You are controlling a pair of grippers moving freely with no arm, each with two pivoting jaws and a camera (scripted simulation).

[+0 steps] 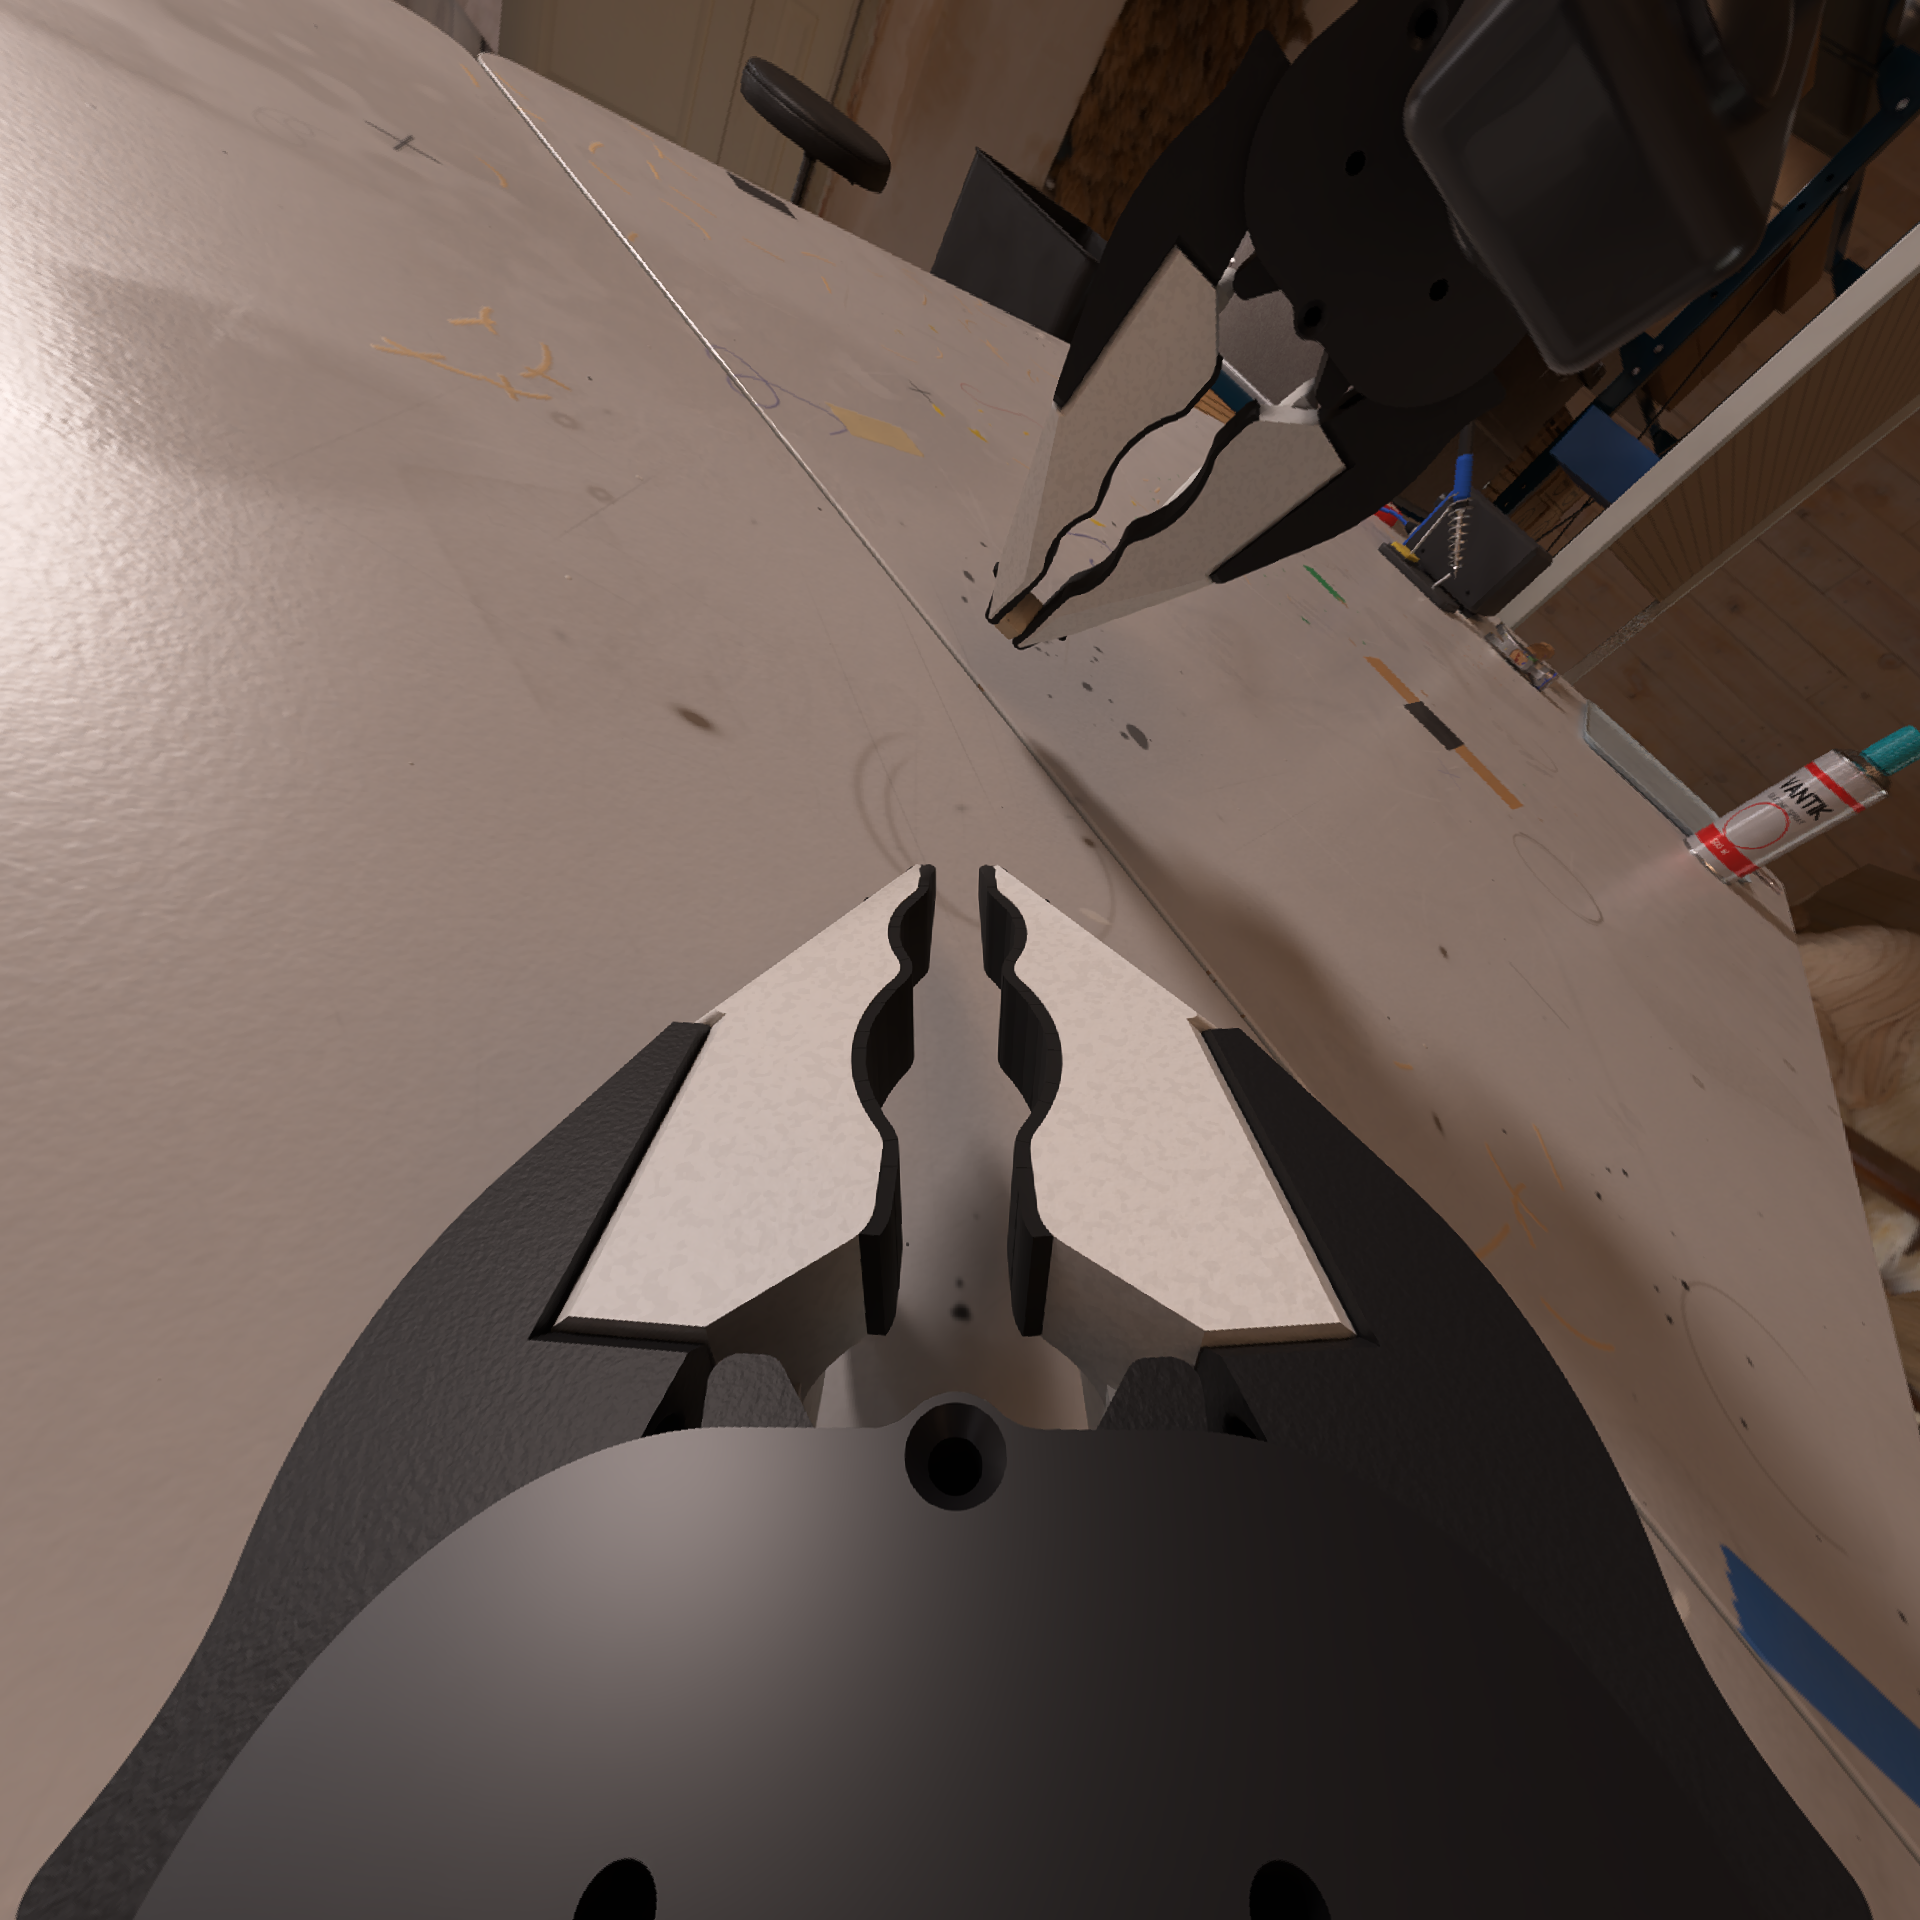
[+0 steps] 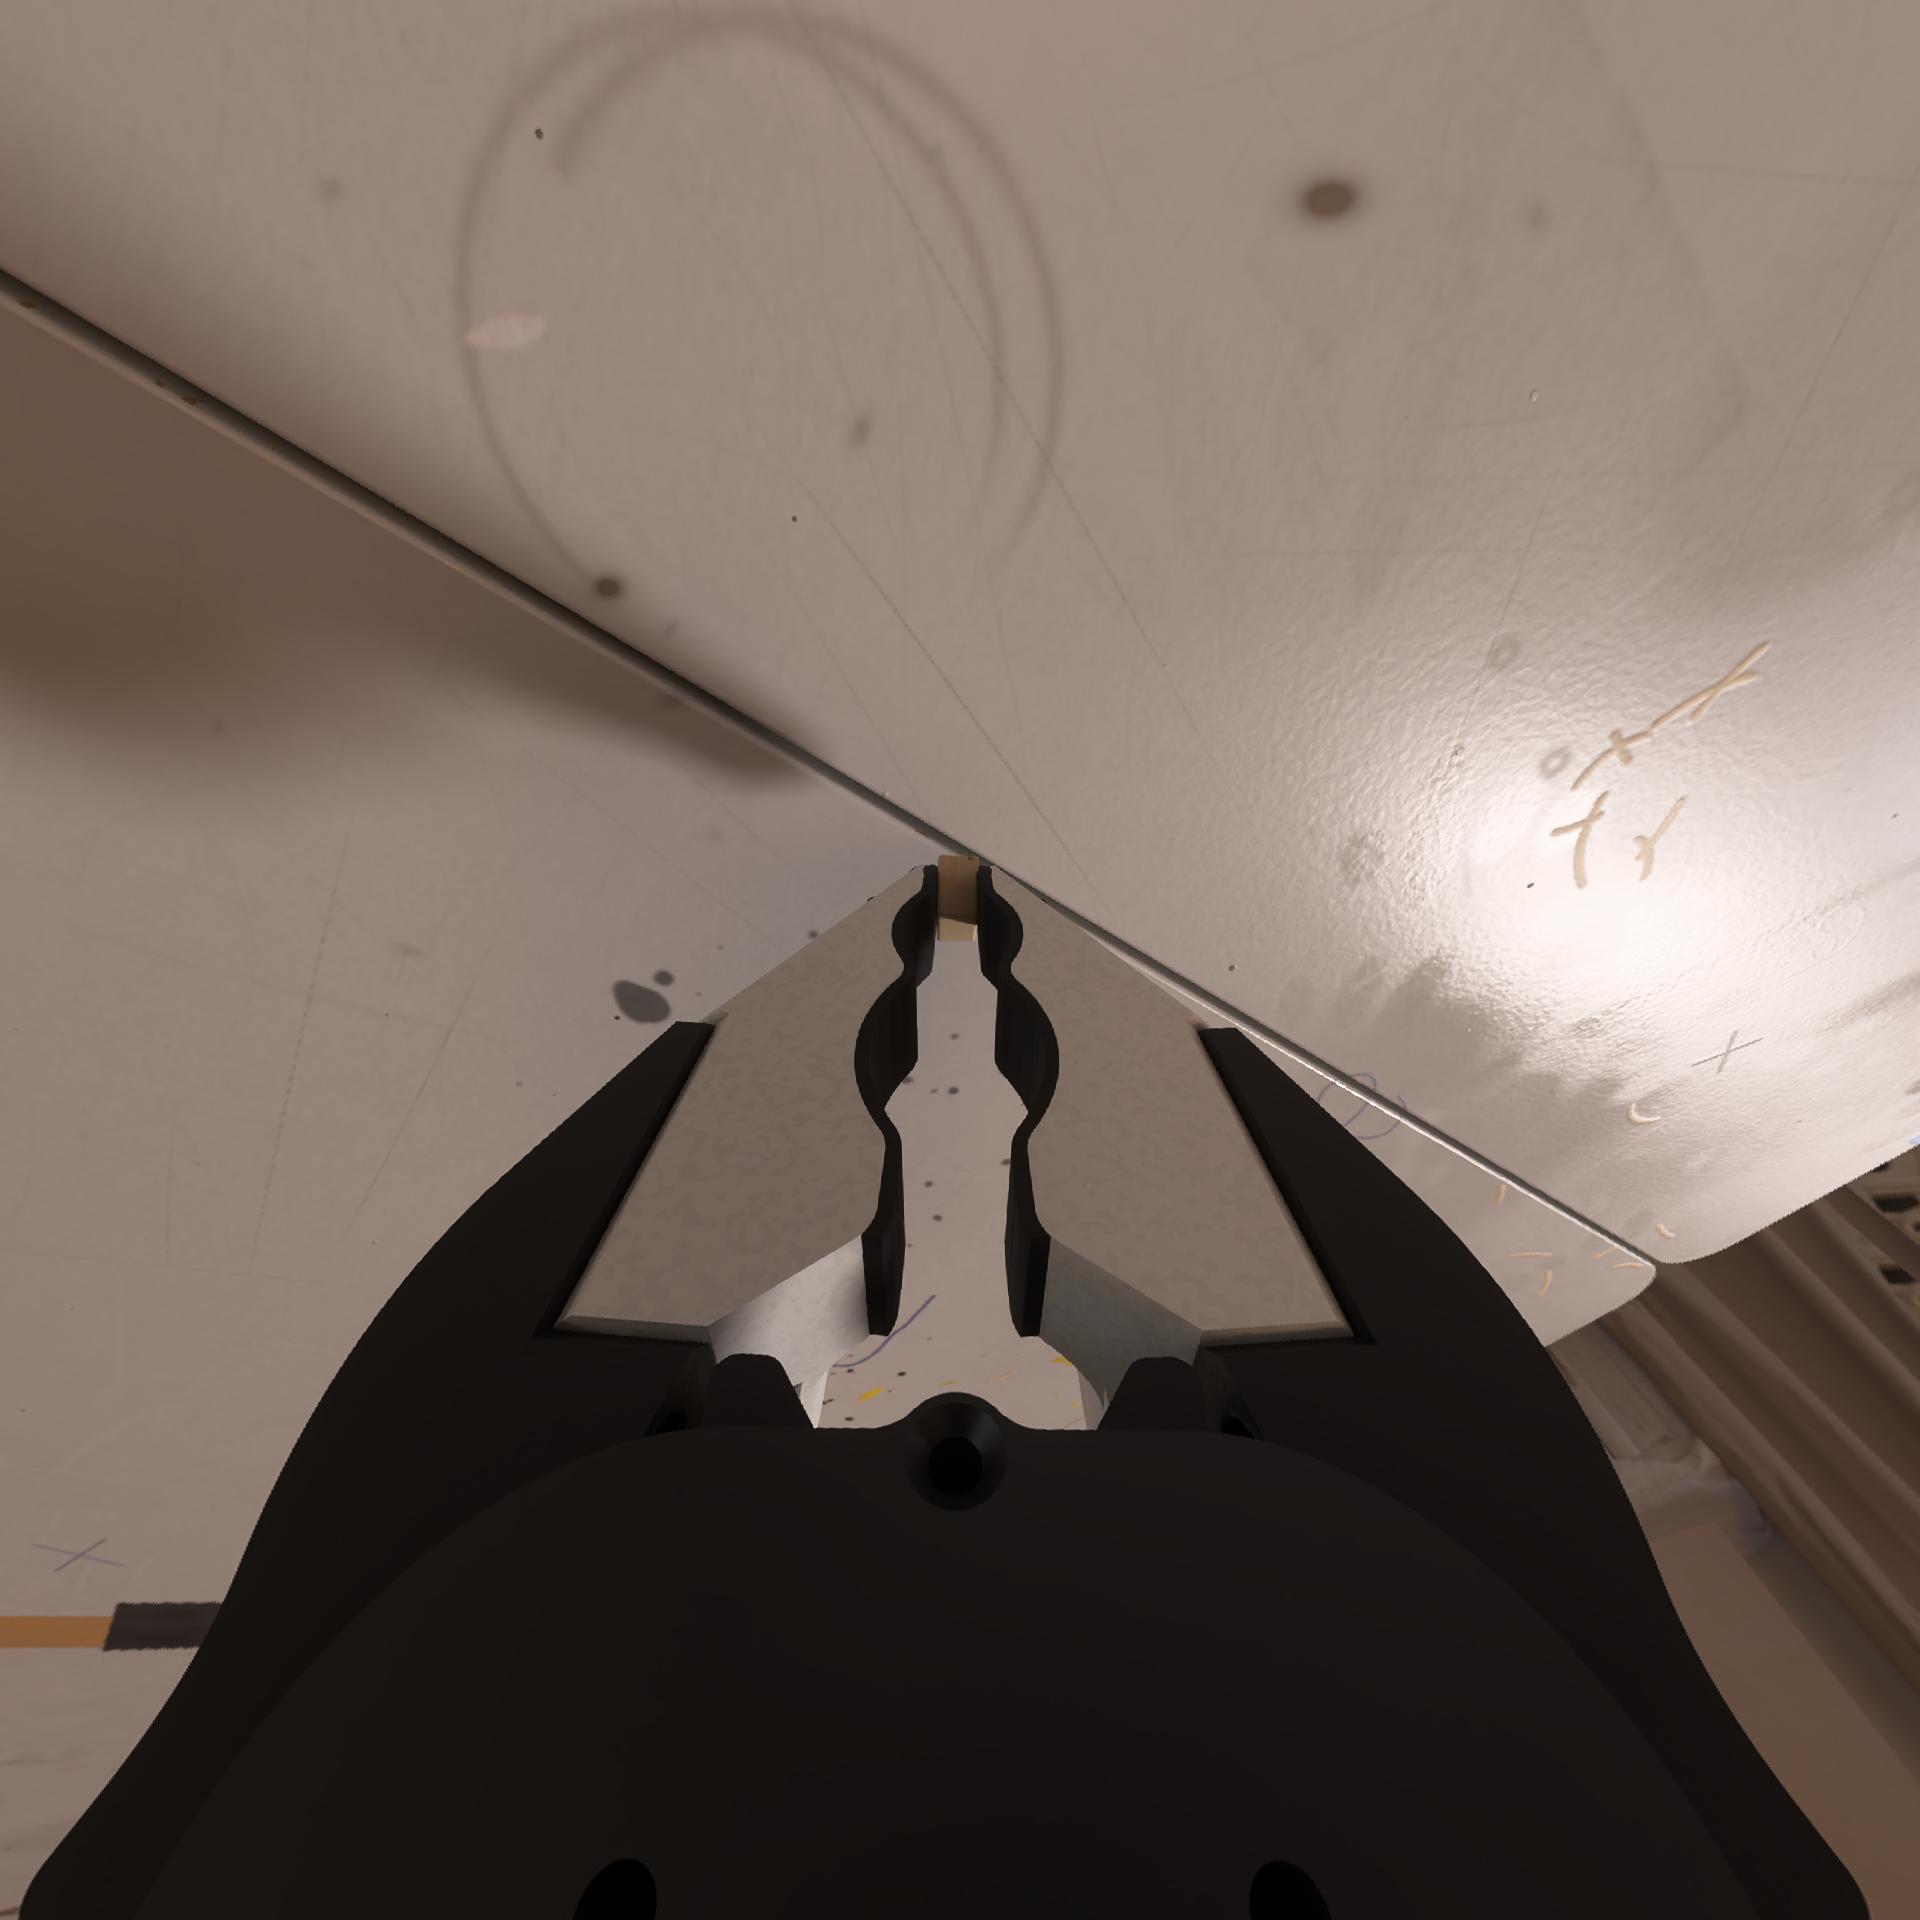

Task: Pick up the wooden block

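The wooden block [image 2: 956, 899] is a small pale tan piece held between the fingertips of my right gripper [image 2: 956, 878], which is shut on it. The block sits over the seam [image 2: 520, 592] between two table panels, close to the surface. In the left wrist view the right gripper [image 1: 1016, 623] points down at the table, with a sliver of the block [image 1: 1012, 619] showing at its tips. My left gripper [image 1: 956, 883] hovers low over the table nearer the camera. Its jaws stand a narrow gap apart with nothing between them.
The beige table [image 1: 416, 727] is marked with scratches, spots and tape. A clear bottle with a red label and teal cap [image 1: 1787, 816] lies at the right edge. A black box of tools [image 1: 1470, 551], a black bin [image 1: 1013, 249] and a stool [image 1: 816, 125] stand beyond.
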